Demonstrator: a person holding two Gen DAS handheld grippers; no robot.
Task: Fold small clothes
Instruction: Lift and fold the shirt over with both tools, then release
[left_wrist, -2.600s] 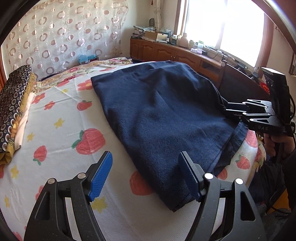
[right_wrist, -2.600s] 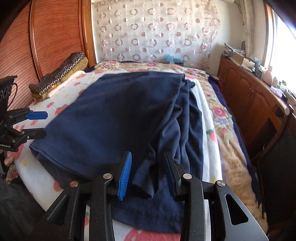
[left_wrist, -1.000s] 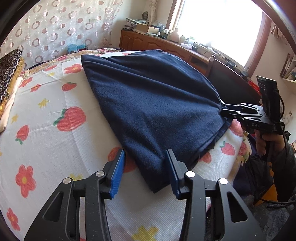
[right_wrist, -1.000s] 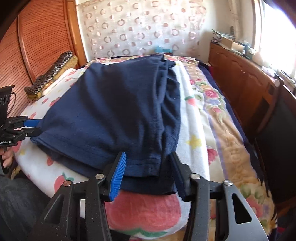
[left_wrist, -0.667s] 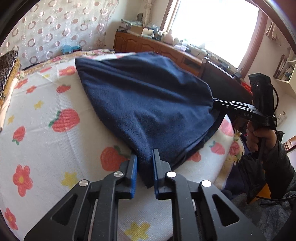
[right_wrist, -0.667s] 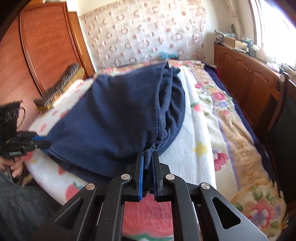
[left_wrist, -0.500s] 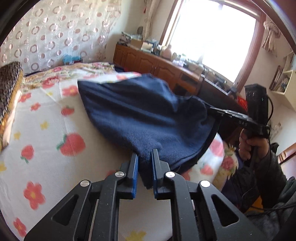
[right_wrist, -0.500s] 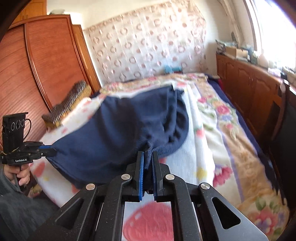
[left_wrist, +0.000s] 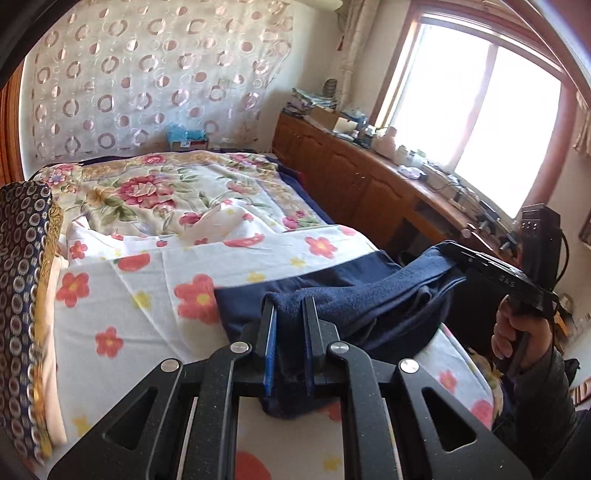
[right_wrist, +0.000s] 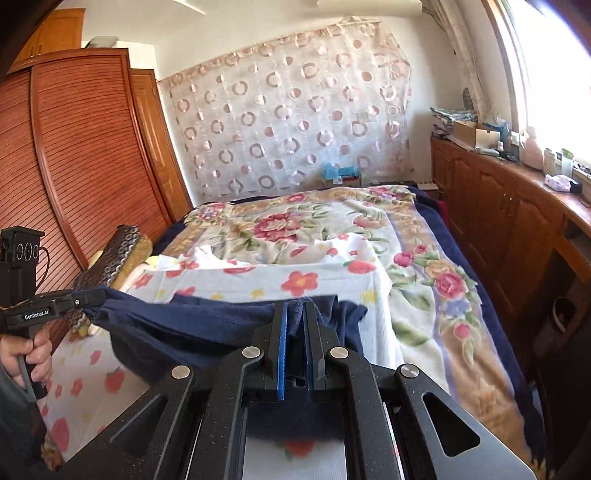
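The navy garment (left_wrist: 369, 299) was held off the flowered bed sheet (left_wrist: 129, 295) low in the frame, stretched between both tools. The left tool (left_wrist: 290, 339) was clamped narrow on one corner of the cloth, and the right tool (right_wrist: 295, 343) was clamped likewise on the other. Most of the fabric hung slack between them, a lower layer trailing on the bed. For a clean fold, it was judged that the held edge should be kept level and taut, then laid down evenly so both corners are matched.
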